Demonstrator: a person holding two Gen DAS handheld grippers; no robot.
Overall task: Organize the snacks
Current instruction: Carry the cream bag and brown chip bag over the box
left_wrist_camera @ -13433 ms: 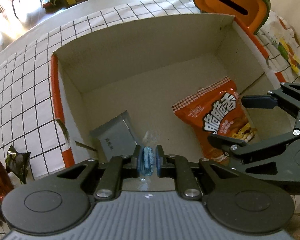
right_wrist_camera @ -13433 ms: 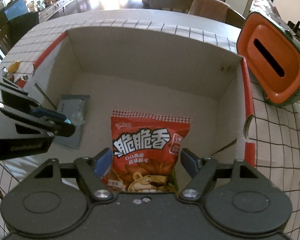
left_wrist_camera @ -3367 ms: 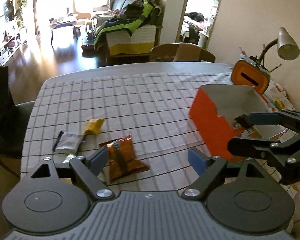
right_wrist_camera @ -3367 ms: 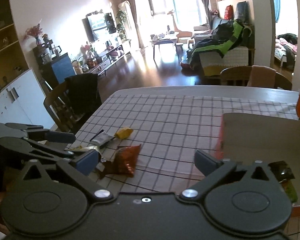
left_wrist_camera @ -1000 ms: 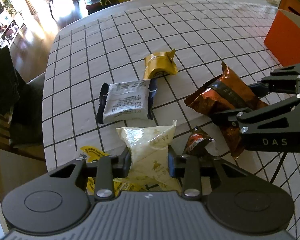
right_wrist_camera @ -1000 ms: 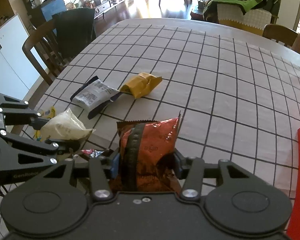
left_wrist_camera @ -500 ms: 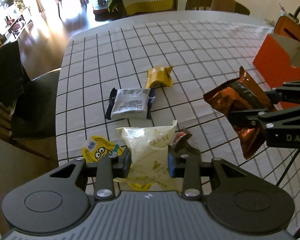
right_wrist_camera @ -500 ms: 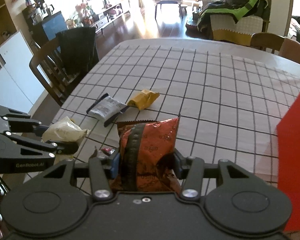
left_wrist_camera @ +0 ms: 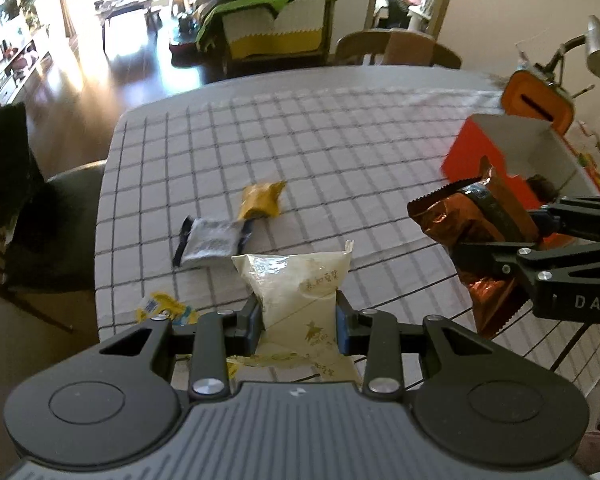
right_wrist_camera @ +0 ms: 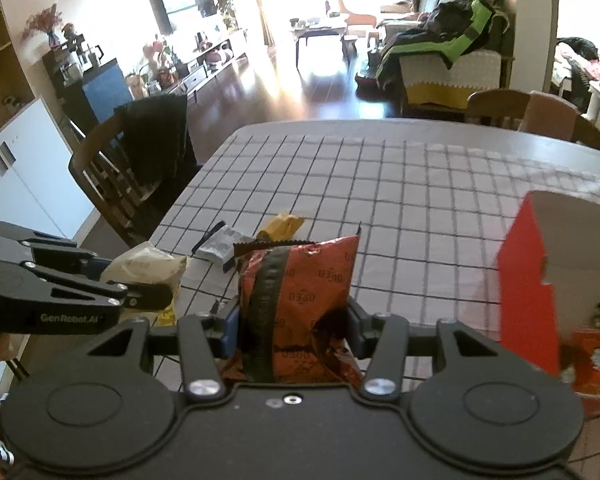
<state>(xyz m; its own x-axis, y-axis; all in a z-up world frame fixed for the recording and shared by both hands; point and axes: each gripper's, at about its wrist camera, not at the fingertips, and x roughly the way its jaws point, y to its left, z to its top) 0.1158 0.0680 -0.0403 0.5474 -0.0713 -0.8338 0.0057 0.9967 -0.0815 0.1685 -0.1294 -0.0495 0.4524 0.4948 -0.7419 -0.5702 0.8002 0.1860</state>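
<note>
Both grippers are loaded above the checked table (left_wrist_camera: 340, 152). Left gripper (left_wrist_camera: 298, 318) pinches a pale cream snack pouch (left_wrist_camera: 296, 280) across its lower half, the pouch standing up out of the jaws with its sealed top edge farthest from the hand. Right gripper (right_wrist_camera: 292, 324) is clamped the same way on a red-brown foil snack bag (right_wrist_camera: 300, 280), its long axis running upright and its serrated top clear of the tablecloth; neither packet appears to touch the table.

The orange box (left_wrist_camera: 496, 148), open at the top and already holding a few packets, stands at the table's far right corner, beside an orange holder (left_wrist_camera: 536, 100). Seen from the right wrist, the box (right_wrist_camera: 528, 280) lies just to the right of the red-brown bag, while the left gripper (right_wrist_camera: 148, 294) rides well out toward the table's left edge. By that reading, the right hand is the nearer to the box and looks likely to get there first, the left having the whole tabletop to cross.

Three items remain on the cloth near the left edge: a yellow wrapper (left_wrist_camera: 262, 198), a grey packet (left_wrist_camera: 210, 242) touching it, and a yellow round-lidded item (left_wrist_camera: 160, 308) by the near left corner.
</note>
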